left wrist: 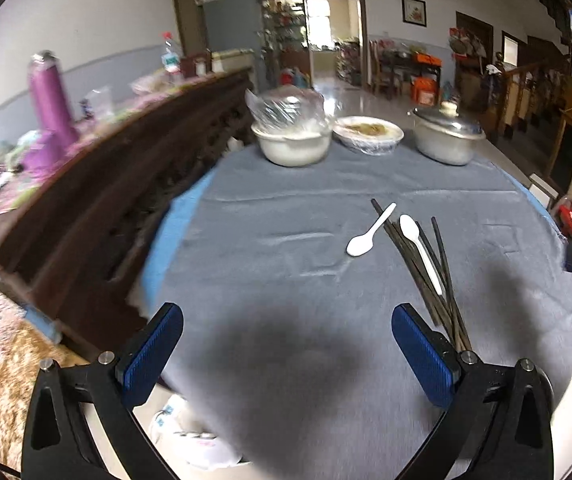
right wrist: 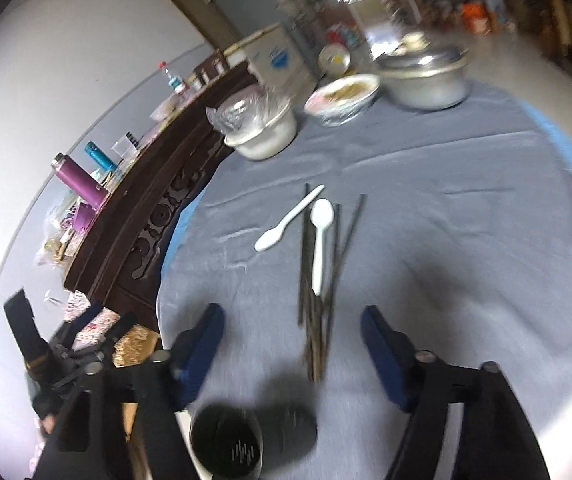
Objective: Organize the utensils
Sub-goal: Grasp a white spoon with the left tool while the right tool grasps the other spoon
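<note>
Hovering above the table, both grippers carry nothing. Left gripper (left wrist: 286,336) has its blue pads (left wrist: 152,354) spread wide over bare grey tablecloth (left wrist: 286,208). Right gripper (right wrist: 292,344) is also spread, and its gap lines up with the near ends of the chopsticks (right wrist: 318,300), so I judge a grab there is the next move.

Utensils sit mid-table in a loose pile: a fan of dark chopsticks with one white plastic spoon (right wrist: 319,240) lying on top along them, bowl end pointing away. A second white spoon (right wrist: 286,222) lies just beside, angled, with its handle tip crossing the far chopstick ends. The top spoon probably has to come off before the sticks can be bundled.

A dark mesh cup (right wrist: 226,444) stands at the near table edge under the right gripper; likely the holder the utensils go into. It sits close to the left jaw, so there is a knock-over risk on descent.

At the far edge: a white basin with plastic film (left wrist: 292,142), a wrapped dish of food (left wrist: 368,134) and a lidded metal pot (left wrist: 448,138), all well apart from the utensils.

Limits:
- Right view is motion-blurred, so the chopstick count is unclear.
- Left view hides the chopsticks' near ends behind its right finger.
- Cup is cut off at the frame bottom; contents unreadable.
- Cup is not visible in the left view.
</note>
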{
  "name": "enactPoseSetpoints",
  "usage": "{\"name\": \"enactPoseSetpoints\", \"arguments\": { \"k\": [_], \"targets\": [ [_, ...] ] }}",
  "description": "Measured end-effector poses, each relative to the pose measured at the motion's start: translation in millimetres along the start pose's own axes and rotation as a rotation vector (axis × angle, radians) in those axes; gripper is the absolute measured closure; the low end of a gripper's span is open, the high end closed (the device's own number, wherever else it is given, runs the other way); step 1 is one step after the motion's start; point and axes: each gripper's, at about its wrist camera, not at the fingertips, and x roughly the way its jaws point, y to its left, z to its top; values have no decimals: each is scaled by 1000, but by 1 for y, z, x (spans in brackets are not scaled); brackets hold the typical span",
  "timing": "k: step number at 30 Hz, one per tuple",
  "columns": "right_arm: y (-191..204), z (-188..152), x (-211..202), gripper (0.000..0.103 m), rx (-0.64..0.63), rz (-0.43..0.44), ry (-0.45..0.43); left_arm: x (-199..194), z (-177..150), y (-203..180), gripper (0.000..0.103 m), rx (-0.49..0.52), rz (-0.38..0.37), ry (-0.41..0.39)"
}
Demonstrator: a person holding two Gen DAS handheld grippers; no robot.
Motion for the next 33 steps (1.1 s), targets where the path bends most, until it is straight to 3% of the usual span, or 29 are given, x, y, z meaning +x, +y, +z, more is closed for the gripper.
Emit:
{"name": "enactPoseSetpoints", "arguments": {
  "k": [2,4,12,16,21,25,27,30,33],
  "targets": [
    [-9,25,40,45,0,30,46,28,9,-4,0,0,-33,26],
    [-17,45,74,49,6,36,67,56,18,-9,0,3,-63,50],
    [-46,96,170,49,73,53,116,140,36,-38,0,40,-172,125],
    [-55,110,202,51,68,46,142,169,42,-47,8,42,-208,148],
    [-54,112,224,68,-3,23,174,197,45,-53,21,52,-245,177],
    [-47,107,230,95,-96,1,190,213,44,-55,31,45,-265,195],
    [-46,104,228,97,-116,-2,178,215,45,-58,36,54,-269,178],
    [-46,100,219,98,-118,-13,154,218,47,-60,65,60,-263,167],
    [-48,96,202,98,-88,-4,114,216,46,-60,66,35,-307,166]
  ]
}}
